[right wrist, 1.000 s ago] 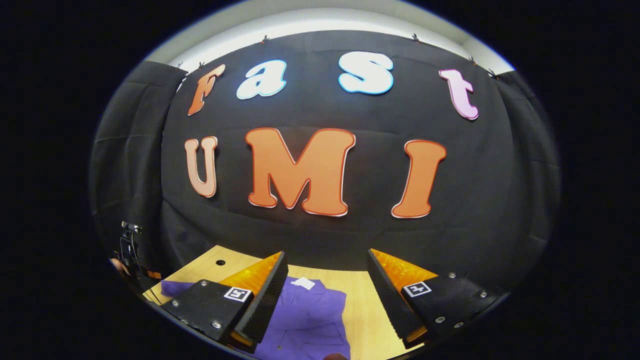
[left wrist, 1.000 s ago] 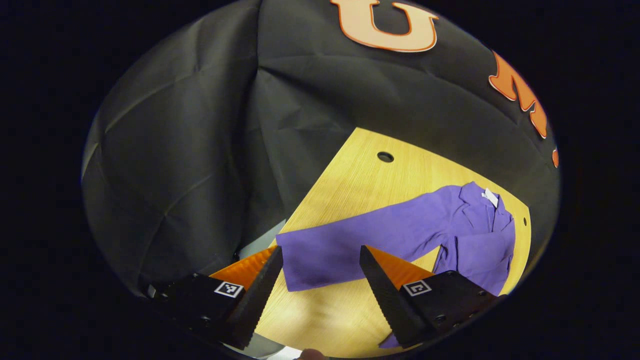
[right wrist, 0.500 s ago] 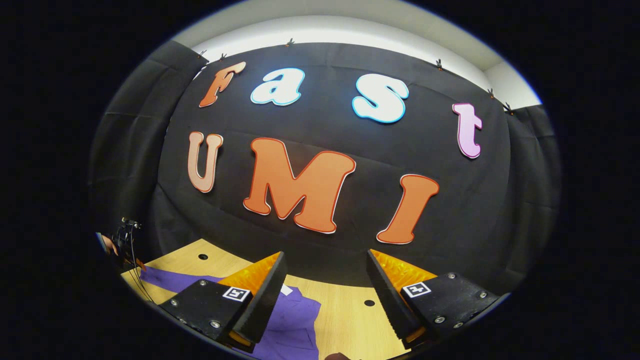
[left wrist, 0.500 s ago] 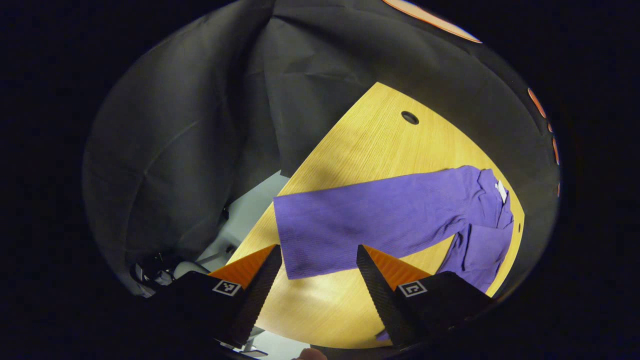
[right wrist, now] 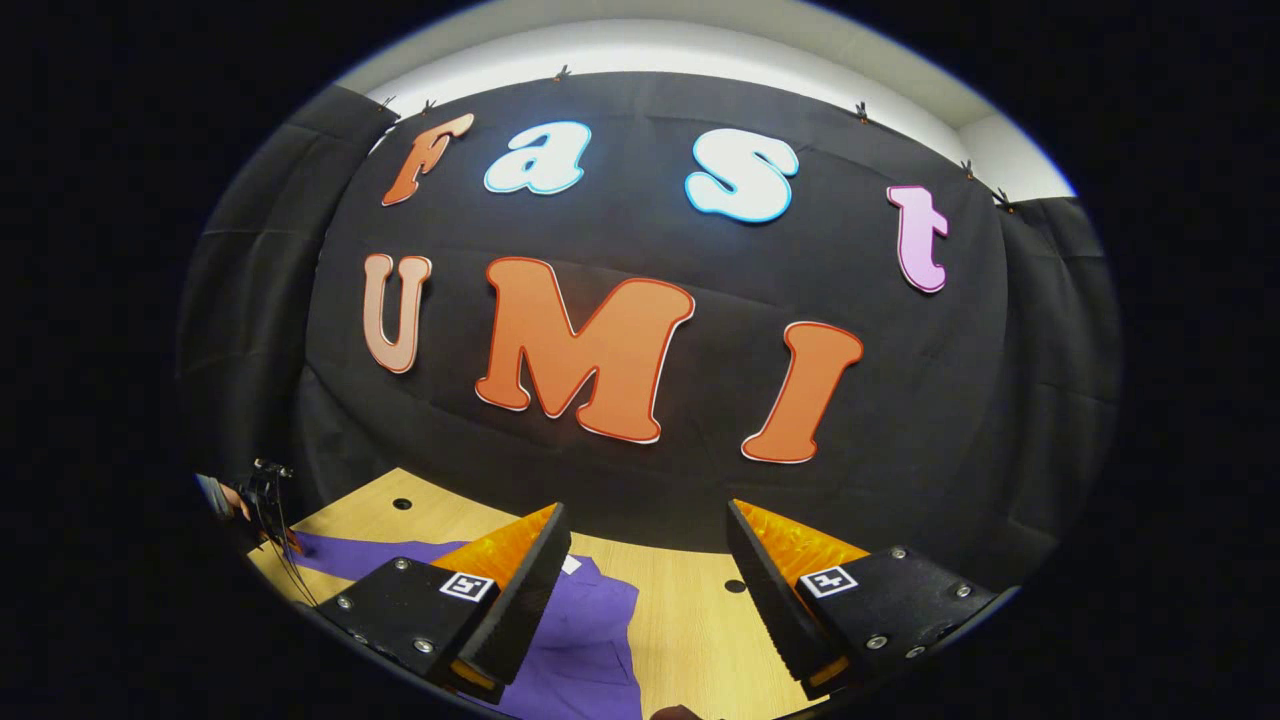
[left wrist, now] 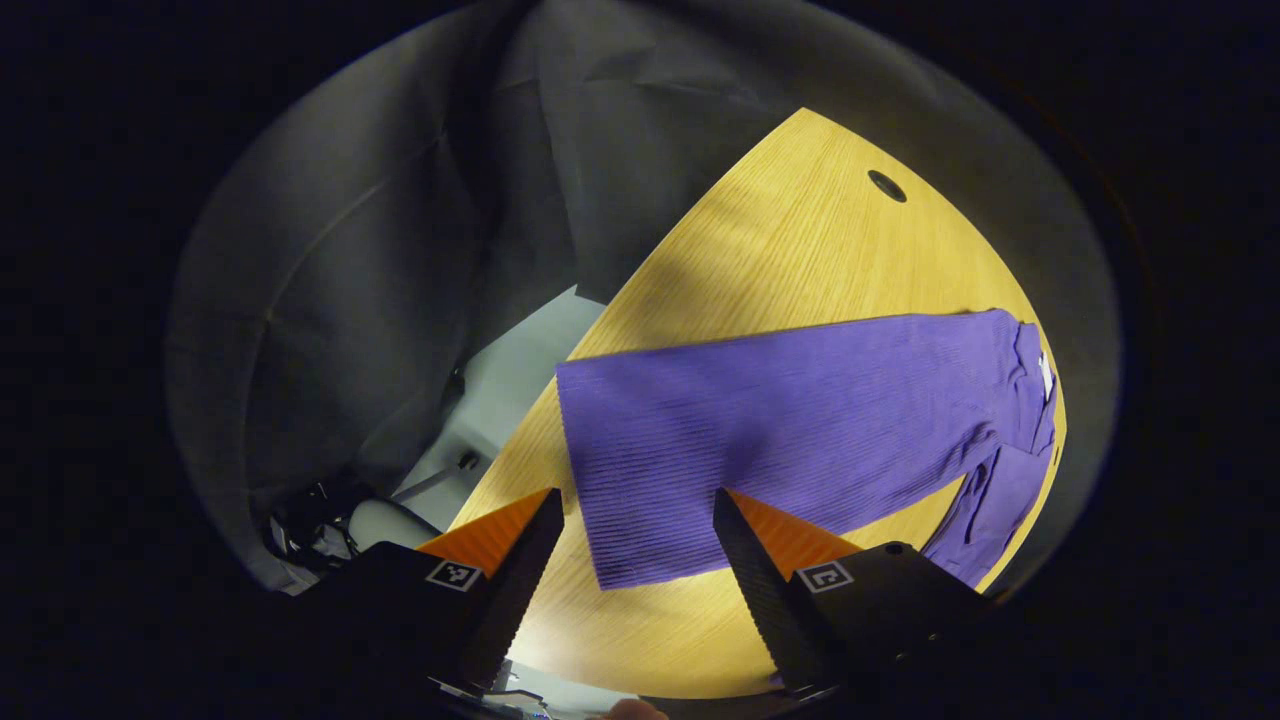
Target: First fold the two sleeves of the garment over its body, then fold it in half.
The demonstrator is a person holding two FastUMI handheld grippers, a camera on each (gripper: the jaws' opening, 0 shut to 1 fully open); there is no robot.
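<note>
Purple garment (left wrist: 800, 420) flat on wooden counter (left wrist: 790, 230), one sleeve stretched toward frame centre-bottom. Left gripper (left wrist: 638, 540) jaws wide, over sleeve cuff. Right gripper (right wrist: 648, 560) jaws wide, holding nothing.

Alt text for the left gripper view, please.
The open left gripper hovers above the cuff end of a purple garment's sleeve, stretched flat across a wooden table. The garment's body lies at the far right.
</note>
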